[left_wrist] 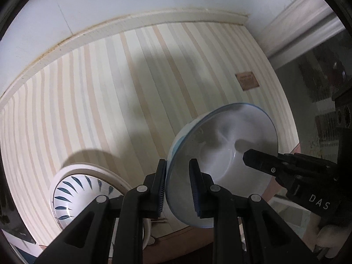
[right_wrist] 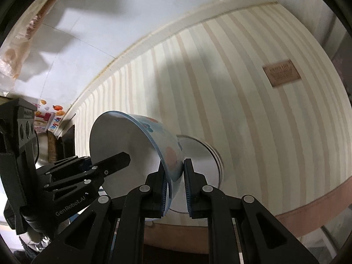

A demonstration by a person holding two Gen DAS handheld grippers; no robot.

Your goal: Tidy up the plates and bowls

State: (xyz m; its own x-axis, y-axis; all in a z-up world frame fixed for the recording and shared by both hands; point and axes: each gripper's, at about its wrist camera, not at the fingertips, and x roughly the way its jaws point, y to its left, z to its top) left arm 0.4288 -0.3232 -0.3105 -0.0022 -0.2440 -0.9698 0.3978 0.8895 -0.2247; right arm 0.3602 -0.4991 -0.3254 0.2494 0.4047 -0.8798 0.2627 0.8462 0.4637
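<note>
A white ceramic bowl with a thin blue rim and pastel flower prints (left_wrist: 222, 154) hangs tipped on its side above the striped bench, held at two rim spots. Left of it, a white bowl with dark blue leaf strokes (left_wrist: 77, 193) sits in a white plate (left_wrist: 92, 168)

I am in a home, at a dining table (left_wrist: 279, 182) under a striped cloth (left_wrist: 110, 92), pushed against a plain white wall (left_wrist: 110, 4). Crockery sits on it, and colourful food packets (right_wrist: 49, 118) lie far left.
</note>
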